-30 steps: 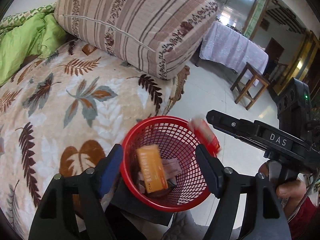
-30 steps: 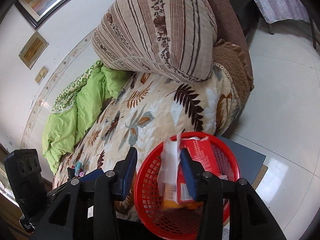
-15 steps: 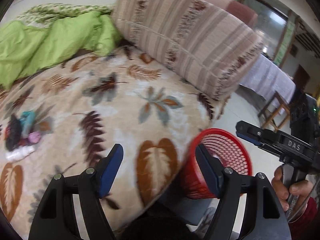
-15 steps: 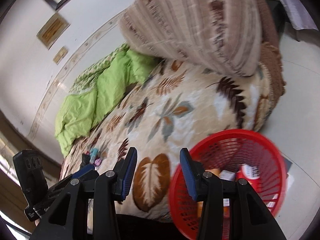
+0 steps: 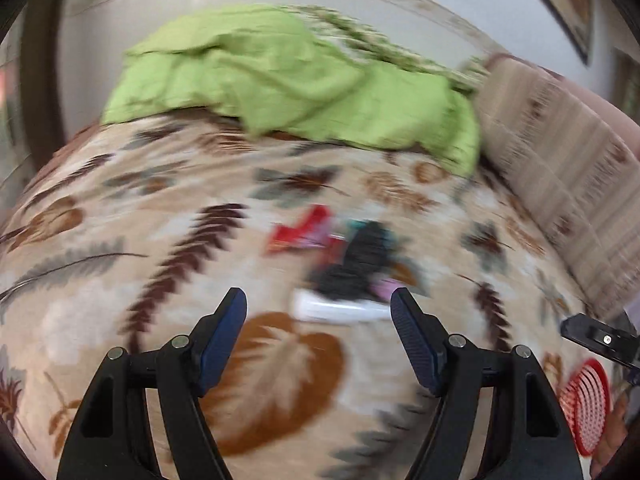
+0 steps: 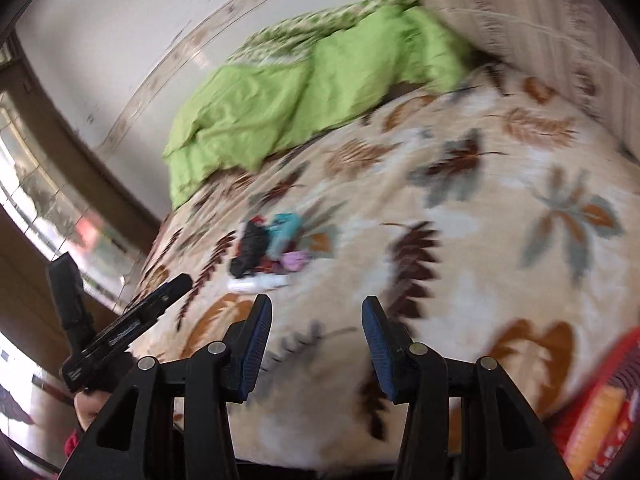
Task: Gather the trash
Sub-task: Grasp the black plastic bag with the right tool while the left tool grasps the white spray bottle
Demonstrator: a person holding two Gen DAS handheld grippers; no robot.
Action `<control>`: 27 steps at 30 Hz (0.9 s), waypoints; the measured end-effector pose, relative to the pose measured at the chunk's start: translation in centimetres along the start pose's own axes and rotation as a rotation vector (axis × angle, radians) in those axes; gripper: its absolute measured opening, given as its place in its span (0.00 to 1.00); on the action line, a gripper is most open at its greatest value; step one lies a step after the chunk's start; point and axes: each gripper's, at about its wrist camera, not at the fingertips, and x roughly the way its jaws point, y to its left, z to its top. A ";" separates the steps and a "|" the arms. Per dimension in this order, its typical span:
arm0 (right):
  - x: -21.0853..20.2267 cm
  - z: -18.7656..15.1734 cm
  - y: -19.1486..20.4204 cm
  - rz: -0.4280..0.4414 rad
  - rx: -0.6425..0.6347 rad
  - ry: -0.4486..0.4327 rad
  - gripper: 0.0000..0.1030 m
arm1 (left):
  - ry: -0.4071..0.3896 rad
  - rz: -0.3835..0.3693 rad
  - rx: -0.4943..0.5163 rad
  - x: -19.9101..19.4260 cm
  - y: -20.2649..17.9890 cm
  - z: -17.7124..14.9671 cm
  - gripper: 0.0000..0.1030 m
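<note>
A small heap of trash lies on the leaf-patterned blanket: a red wrapper (image 5: 298,230), a black piece (image 5: 356,264), a white tube (image 5: 340,310) and pink bits. The heap also shows in the right wrist view (image 6: 268,252). My left gripper (image 5: 318,320) is open and empty, just short of the white tube. My right gripper (image 6: 316,326) is open and empty, over the blanket to the right of the heap. The red mesh basket (image 6: 600,400) with an orange box in it sits at the lower right, and its rim shows in the left wrist view (image 5: 586,408).
A green quilt (image 5: 296,76) is bunched at the far side of the bed. A large striped cushion (image 5: 568,184) lies to the right. The blanket (image 6: 460,240) covers the bed. Both views are motion-blurred.
Both grippers swung left, away from the red basket toward the trash heap. The right gripper, which held a wrapper over the basket a second ago, is now empty and open.
</note>
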 end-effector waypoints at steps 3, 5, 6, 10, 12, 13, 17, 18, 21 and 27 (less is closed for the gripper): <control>4.1 1.2 3.3 0.013 -0.067 0.022 0.48 | -0.002 0.059 -0.054 1.4 3.6 0.0 0.71; 7.5 2.3 5.7 0.007 -0.118 0.040 0.48 | 0.023 0.051 -0.091 2.3 5.2 0.0 0.71; 9.3 2.8 6.8 0.003 -0.136 0.048 0.48 | 0.036 0.032 -0.112 2.6 6.0 0.1 0.71; 14.5 4.1 9.3 -0.057 -0.196 0.057 0.48 | 0.034 -0.007 -0.137 3.2 7.0 0.4 0.71; 17.2 4.5 9.8 -0.093 -0.207 0.063 0.48 | 0.040 -0.019 -0.144 3.6 7.0 0.4 0.71; 18.3 4.7 9.8 -0.109 -0.203 0.069 0.48 | 0.045 -0.024 -0.147 3.9 6.9 0.5 0.71; 20.4 4.4 9.4 -0.109 -0.196 0.096 0.40 | 0.046 -0.049 -0.159 4.6 6.9 0.9 0.71; 20.2 4.1 9.2 -0.100 -0.200 0.080 0.39 | 0.048 -0.056 -0.160 4.8 6.9 1.0 0.71; 18.6 4.0 9.2 -0.079 -0.185 0.037 0.37 | 0.051 -0.071 -0.149 5.7 6.3 1.3 0.71; 13.2 5.1 7.0 -0.110 -0.096 -0.108 0.37 | 0.113 -0.200 -0.103 9.1 3.7 2.2 0.71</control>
